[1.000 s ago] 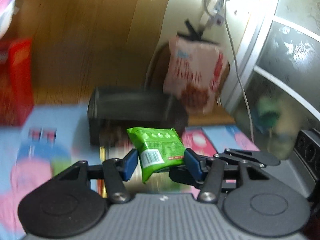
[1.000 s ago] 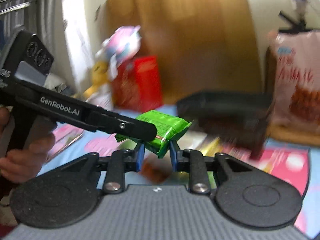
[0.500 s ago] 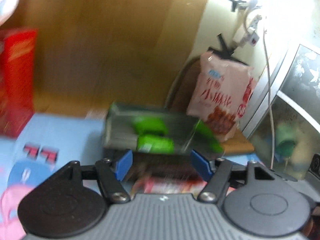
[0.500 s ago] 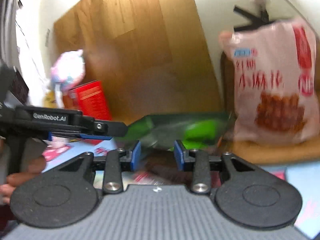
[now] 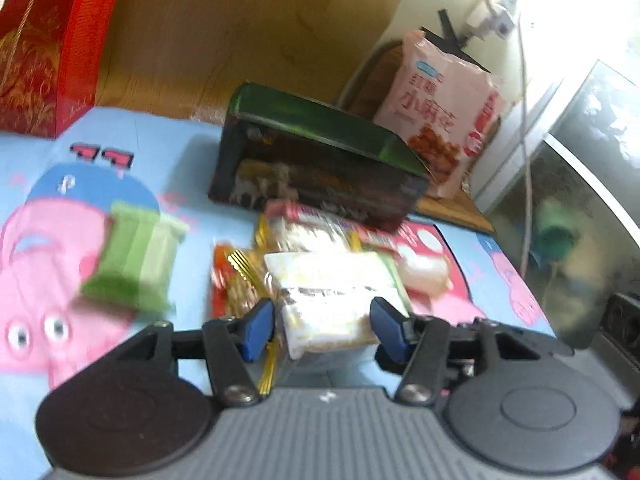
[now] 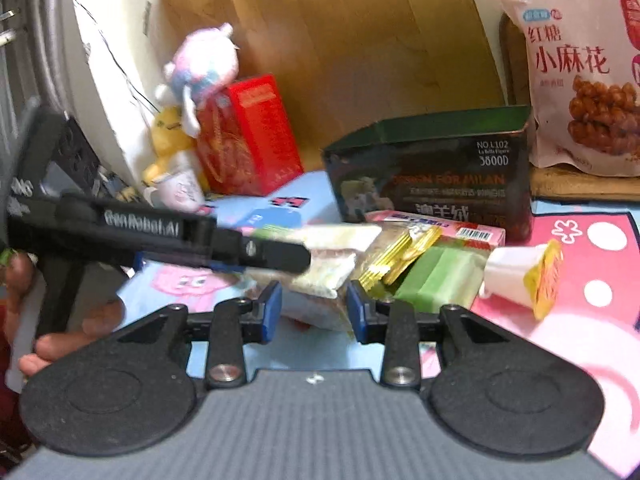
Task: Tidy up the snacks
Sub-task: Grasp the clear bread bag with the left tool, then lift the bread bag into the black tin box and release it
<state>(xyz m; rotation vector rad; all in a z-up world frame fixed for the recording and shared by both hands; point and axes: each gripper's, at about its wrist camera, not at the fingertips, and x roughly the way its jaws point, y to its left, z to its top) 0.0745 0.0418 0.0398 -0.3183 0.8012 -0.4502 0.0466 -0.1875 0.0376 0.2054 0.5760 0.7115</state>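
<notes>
left gripper [image 5: 322,330] jaws spread around white snack packet [image 5: 328,300] | right gripper [image 6: 314,310] jaws released, empty

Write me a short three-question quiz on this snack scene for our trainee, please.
1. True or false: the green packet lies inside the dark box.
2. In the left wrist view, what stands right of the box? A) pink bag B) red box C) plush toy
3. Fill in: the cup lies on its ____.
Key: 1 false, it lies on the mat; 2 A; 3 side.
</notes>
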